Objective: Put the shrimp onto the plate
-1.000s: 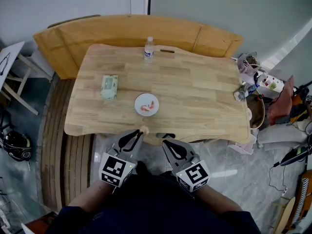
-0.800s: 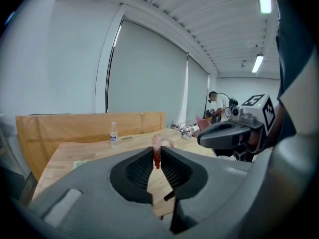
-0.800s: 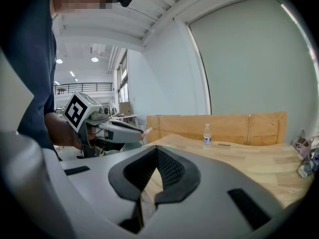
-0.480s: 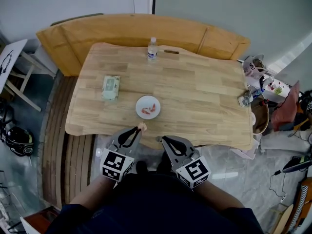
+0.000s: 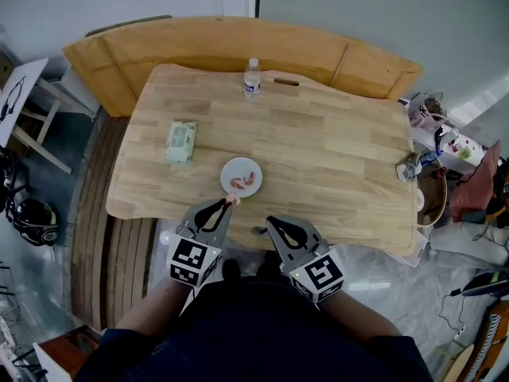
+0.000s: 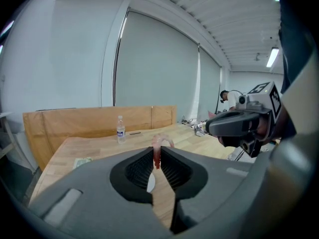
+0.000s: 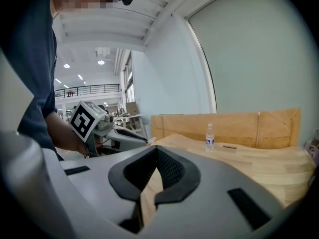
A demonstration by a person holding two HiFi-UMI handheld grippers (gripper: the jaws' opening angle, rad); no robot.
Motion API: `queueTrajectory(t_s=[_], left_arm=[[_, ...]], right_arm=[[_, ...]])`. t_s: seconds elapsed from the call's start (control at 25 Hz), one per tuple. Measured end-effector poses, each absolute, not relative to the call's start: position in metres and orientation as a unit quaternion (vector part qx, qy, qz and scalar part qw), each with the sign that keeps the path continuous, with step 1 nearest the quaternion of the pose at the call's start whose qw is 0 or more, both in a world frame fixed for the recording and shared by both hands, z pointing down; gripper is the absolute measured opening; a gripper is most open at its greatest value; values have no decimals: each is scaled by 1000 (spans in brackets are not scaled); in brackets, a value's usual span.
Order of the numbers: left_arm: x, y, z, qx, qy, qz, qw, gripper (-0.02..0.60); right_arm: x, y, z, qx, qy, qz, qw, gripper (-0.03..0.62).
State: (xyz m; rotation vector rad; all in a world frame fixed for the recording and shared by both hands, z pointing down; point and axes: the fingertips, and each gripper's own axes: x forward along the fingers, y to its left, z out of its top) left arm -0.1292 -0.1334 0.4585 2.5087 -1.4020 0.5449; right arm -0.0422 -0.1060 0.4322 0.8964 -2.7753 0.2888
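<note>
Wood table (image 5: 318,142), plate (image 5: 226,172) w/ shrimp (image 5: 248,180); L tongs (image 5: 228,206) tight on another shrimp (image 6: 160,142), R tongs (image 5: 271,224) clenched, empty.

you've got one table (image 5: 334,153), one plate (image 5: 230,169), one bottle (image 5: 252,78), one wipes pack (image 5: 181,141), a left gripper (image 5: 228,204) and a right gripper (image 5: 271,224), and seemingly three shrimp (image 6: 157,156).

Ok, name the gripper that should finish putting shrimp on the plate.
Left. The left claw is shut on a shrimp at the plate's near rim; the right claw is shut, empty, farther back.
</note>
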Motion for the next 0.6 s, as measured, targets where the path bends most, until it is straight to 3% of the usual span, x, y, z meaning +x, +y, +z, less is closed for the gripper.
queueTrajectory(t_s=[0.6], left_arm=[[-128, -177, 527, 839, -473, 237, 126, 49]], right_arm=[[-25, -121, 449, 304, -938, 118, 116, 9]])
